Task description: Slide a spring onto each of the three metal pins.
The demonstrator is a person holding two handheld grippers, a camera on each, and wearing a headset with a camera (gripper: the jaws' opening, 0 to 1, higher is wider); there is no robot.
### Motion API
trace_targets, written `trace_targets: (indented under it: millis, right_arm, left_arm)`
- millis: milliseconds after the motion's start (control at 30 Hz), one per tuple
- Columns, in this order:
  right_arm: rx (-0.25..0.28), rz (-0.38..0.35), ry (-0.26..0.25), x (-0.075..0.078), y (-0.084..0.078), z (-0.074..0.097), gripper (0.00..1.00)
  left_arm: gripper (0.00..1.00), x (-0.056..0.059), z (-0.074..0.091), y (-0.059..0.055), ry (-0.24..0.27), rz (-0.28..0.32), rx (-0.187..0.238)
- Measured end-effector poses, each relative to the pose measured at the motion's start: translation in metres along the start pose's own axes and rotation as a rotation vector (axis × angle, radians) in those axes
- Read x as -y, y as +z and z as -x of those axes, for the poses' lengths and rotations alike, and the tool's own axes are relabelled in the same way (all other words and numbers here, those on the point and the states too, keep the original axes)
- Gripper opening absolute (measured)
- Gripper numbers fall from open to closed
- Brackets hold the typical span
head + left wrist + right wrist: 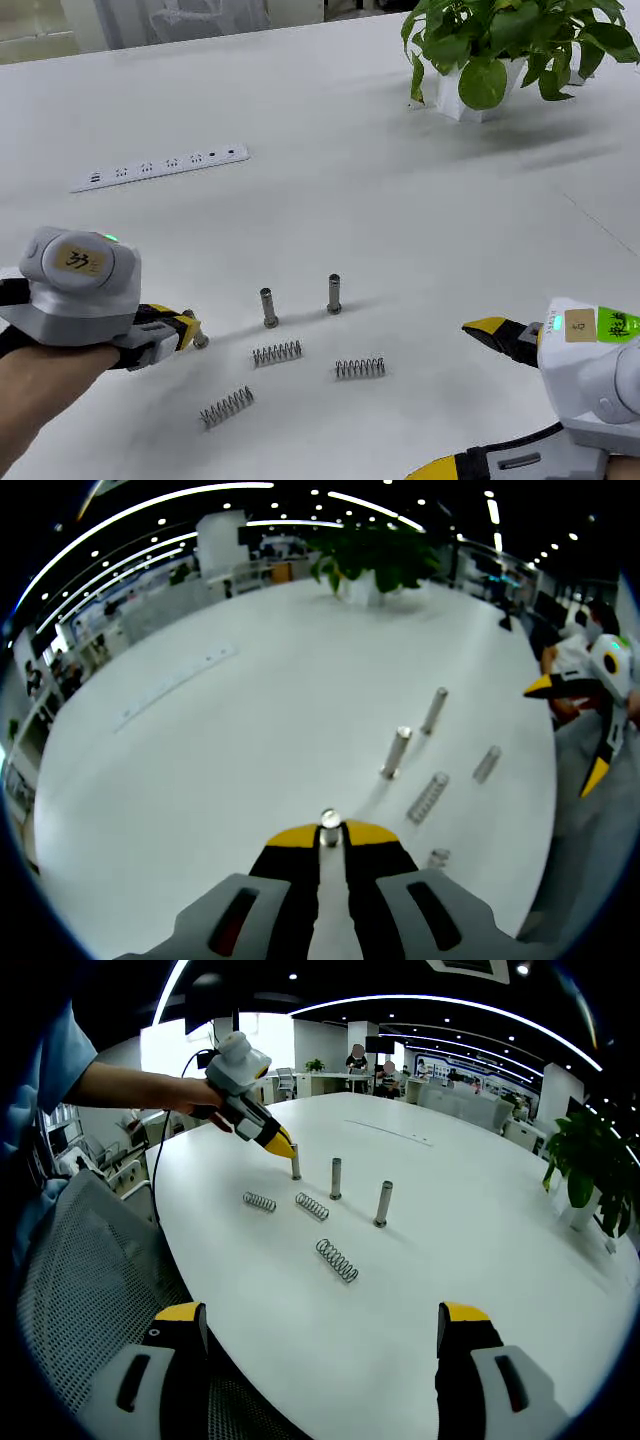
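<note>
Present on the white counter (400,200): three metal pins and three springs, none yet mated.

Upright at lower centre of the head view, near each other: left pin (268,307) and right pin (334,293), both bare.

At lower left of that view: third pin (329,820), upright, pinched near its top by the left tongs (190,333), pressed together on it.

Lying flat on the counter below the upright pins, apart from one another: middle spring (277,352), right spring (360,368), lower-left spring (226,406).

At lower right: right tongs (320,1315), spread wide, holding nothing, well apart from the springs.

Judged progress: none of three done, with all three springs left to lift and slide on.

Also noted: power strip (160,167) at upper left, potted plant (500,50) at upper right.
</note>
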State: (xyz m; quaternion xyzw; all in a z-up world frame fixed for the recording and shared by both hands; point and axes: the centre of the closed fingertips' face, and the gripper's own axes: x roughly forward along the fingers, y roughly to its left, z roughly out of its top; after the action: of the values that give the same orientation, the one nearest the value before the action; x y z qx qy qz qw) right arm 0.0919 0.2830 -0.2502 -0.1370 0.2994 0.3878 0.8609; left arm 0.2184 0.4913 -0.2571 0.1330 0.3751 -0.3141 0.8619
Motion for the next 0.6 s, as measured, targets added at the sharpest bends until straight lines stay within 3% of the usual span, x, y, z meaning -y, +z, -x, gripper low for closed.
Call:
trace_targets:
  millis: [333, 600]
  right_arm:
    - [-0.005, 0.002, 0.001, -0.0004, -0.0007, -0.0008, 0.97]
    - [-0.001, -0.002, -0.002, 0.0002, 0.0002, -0.0012, 0.97]
  left_arm:
    - [0.17, 0.0012, -0.0016, -0.0060, -0.003, 0.003, 0.003]
    - [0.37, 0.0046, -0.0015, -0.0057, -0.019, 0.019, 0.035]
